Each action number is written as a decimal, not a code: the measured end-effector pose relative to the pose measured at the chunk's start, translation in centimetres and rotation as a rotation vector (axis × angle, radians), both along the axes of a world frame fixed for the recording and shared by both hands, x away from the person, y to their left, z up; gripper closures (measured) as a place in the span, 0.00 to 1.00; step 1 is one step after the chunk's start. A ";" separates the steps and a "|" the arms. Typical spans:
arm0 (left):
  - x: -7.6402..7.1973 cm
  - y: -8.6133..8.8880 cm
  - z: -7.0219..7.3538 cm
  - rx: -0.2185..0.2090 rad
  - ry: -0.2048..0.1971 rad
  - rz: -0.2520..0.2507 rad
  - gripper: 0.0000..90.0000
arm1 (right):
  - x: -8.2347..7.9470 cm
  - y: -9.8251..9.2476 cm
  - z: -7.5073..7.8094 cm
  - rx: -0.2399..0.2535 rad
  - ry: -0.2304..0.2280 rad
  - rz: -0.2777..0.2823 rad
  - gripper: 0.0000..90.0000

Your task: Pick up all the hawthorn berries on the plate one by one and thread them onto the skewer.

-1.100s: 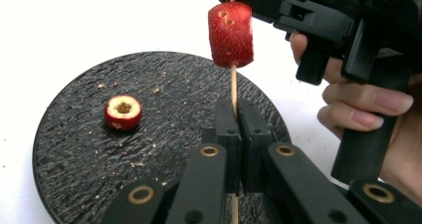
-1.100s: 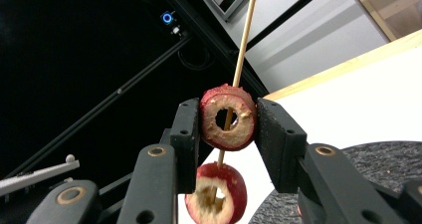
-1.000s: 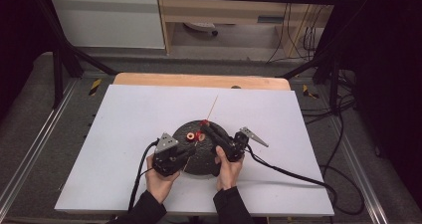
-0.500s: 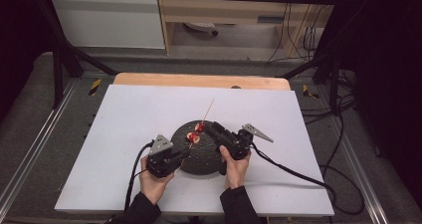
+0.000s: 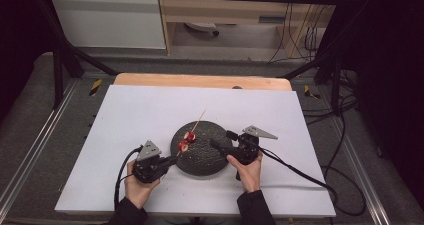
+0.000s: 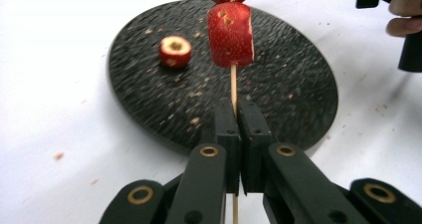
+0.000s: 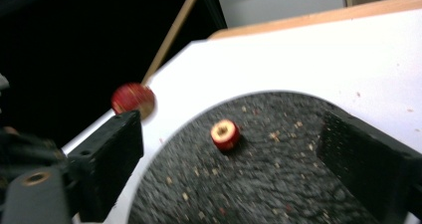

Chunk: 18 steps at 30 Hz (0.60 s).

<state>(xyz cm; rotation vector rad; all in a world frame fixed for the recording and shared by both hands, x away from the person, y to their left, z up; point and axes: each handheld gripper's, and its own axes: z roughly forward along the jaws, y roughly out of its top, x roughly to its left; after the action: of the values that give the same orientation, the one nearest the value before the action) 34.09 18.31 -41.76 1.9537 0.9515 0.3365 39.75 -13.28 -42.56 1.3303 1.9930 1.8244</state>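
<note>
Left gripper (image 5: 167, 161) at about seven o'clock of the dark round plate (image 5: 200, 161), fingers (image 6: 226, 134) clamped tight on the lower end of a wooden skewer (image 6: 233, 87). Skewer slanting up over the plate toward one o'clock, carrying two red fruit pieces (image 5: 187, 140) threaded one above the other. In the left gripper view, lower piece (image 6: 230, 34) just ahead of the fingertips, upper piece cut off by the top edge. One loose red fruit slice (image 7: 225, 134), hollow side up, lying flat on the plate. Plate resting near the middle of the white bench (image 5: 125, 115), crumbs scattered on it. Right gripper (image 5: 220, 140) at three o'clock of the plate, fingers (image 7: 112, 154) just been spreading, now wide apart and gripping nothing, the loose slice seen between them farther off.
</note>
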 end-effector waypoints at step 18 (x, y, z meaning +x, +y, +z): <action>-1.3 5.8 -1.2 0.035 0.008 -0.002 0.97 | 0.1 -0.3 -0.5 -0.199 0.044 0.091 0.04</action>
<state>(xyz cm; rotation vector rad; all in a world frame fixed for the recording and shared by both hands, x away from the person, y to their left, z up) 32.77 24.14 -42.96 1.9889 0.9543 0.3464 39.88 -13.60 -43.06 1.2512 2.2249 1.5934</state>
